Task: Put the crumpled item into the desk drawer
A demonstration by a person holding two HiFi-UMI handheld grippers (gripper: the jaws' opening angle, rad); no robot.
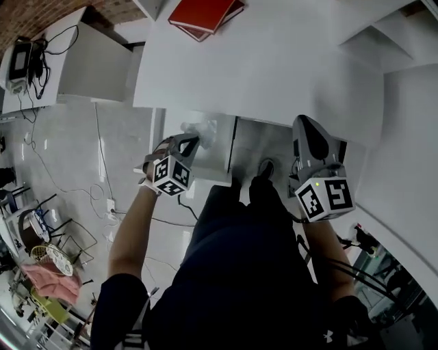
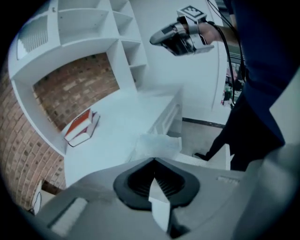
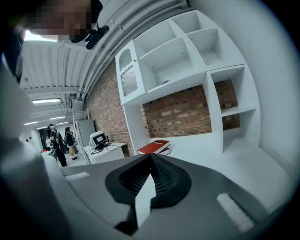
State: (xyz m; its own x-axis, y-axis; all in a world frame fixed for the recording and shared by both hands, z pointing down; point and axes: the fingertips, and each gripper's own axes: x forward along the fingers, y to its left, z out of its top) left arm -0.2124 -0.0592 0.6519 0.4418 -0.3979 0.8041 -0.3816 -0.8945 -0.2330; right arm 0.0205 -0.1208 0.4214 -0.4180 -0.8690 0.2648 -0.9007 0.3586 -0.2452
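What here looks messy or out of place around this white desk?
Only the crumpled item: a translucent wad at the tip of the shut left gripper, over the pulled-out desk drawer. Nothing looks spilled or broken; the red books lie stacked on the desk.

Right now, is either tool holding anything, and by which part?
The left tool pinches the crumpled item by its near edge; the right tool is shut and empty.
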